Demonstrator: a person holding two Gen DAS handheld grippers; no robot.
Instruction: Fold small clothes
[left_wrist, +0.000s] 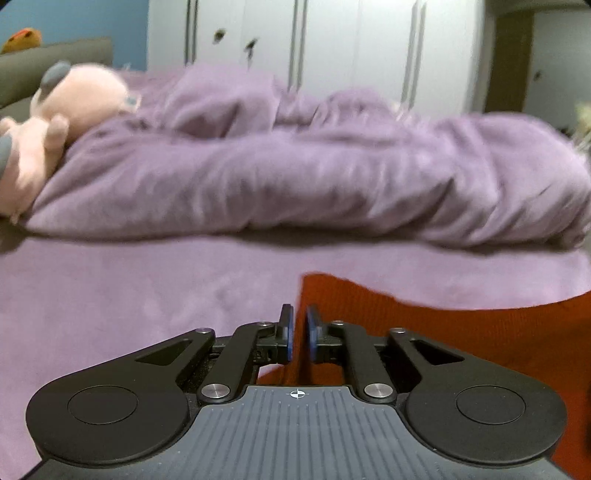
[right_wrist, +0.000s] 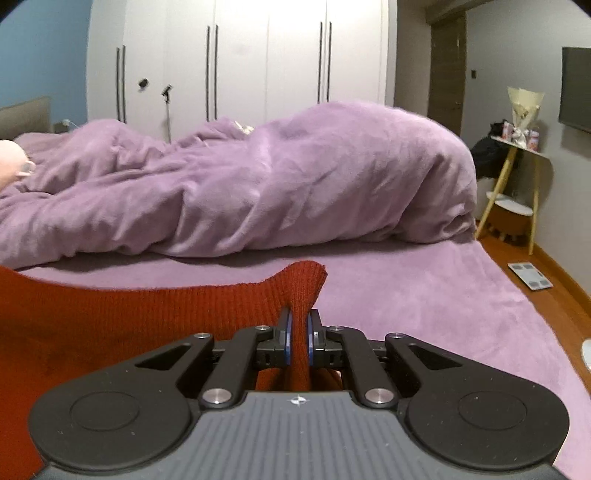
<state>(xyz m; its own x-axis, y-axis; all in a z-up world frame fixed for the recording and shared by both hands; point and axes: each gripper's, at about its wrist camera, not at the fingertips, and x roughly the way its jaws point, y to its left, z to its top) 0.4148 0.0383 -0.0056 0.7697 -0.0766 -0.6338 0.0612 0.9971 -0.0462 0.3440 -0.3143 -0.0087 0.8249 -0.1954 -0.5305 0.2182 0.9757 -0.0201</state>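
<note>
The piece being folded is a small rust-red knit (right_wrist: 129, 314), ribbed, with fine vertical lines running through the fabric. It's stretched between the two hands, lifted off the purple bed sheet (right_wrist: 424, 295), and its top edge sags a bit in the middle. No pattern or print on it, just plain rib knit, and the colour looks a touch more orange in the left wrist view (left_wrist: 461, 332).

The right tongs (right_wrist: 299, 334) are pinched down narrow on one corner of the knit. The fabric bunches into a little peak poking up above the blue pads (right_wrist: 288, 338) and then drops down between them toward the camera, so that's a proper grip.

The left tongs (left_wrist: 299, 334) are also nearly closed, with a thin gap between the pads (left_wrist: 290, 338). The red edge runs straight up through that gap and more red shows below the fingers, so it looks clamped on the other corner, though that view is blurry and I can't quite make out the contact itself.

Behind the knit there's a big rumpled purple duvet (right_wrist: 258, 177) piled across the bed, a pink plush toy (left_wrist: 55, 125) at its left end, and white wardrobe doors (right_wrist: 240, 55) at the back. A little side table (right_wrist: 517, 166) stands off the far right of the bed.
</note>
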